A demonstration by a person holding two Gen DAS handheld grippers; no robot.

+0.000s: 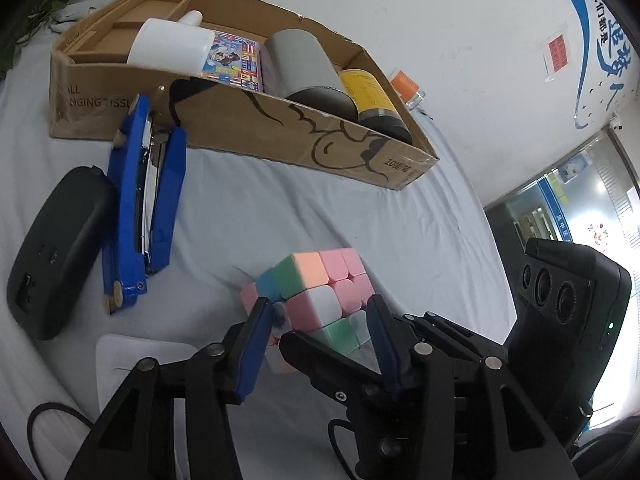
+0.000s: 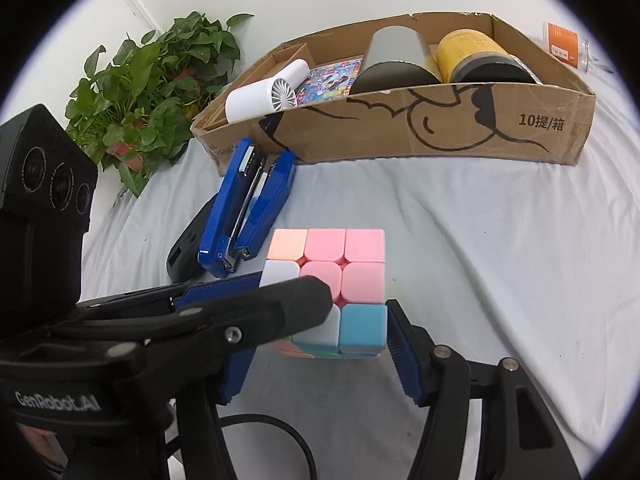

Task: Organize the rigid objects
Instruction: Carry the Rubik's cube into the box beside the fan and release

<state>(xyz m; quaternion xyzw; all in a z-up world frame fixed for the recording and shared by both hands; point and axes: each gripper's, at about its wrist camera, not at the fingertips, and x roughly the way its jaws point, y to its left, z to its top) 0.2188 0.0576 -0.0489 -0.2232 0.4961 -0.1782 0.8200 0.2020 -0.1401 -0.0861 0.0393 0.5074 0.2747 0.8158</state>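
White cloth bears cube [image 2: 338, 280] between both grippers' fingers [image 2: 404, 354].

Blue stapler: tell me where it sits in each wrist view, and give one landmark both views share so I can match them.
Left wrist view: the blue stapler lies left of centre on the white cloth, between the black mouse and the cardboard box.
Right wrist view: the blue stapler is left of centre, just beyond the pastel cube, its far end near the box.
Shared landmark: the cardboard box with the black line drawing on its front wall.
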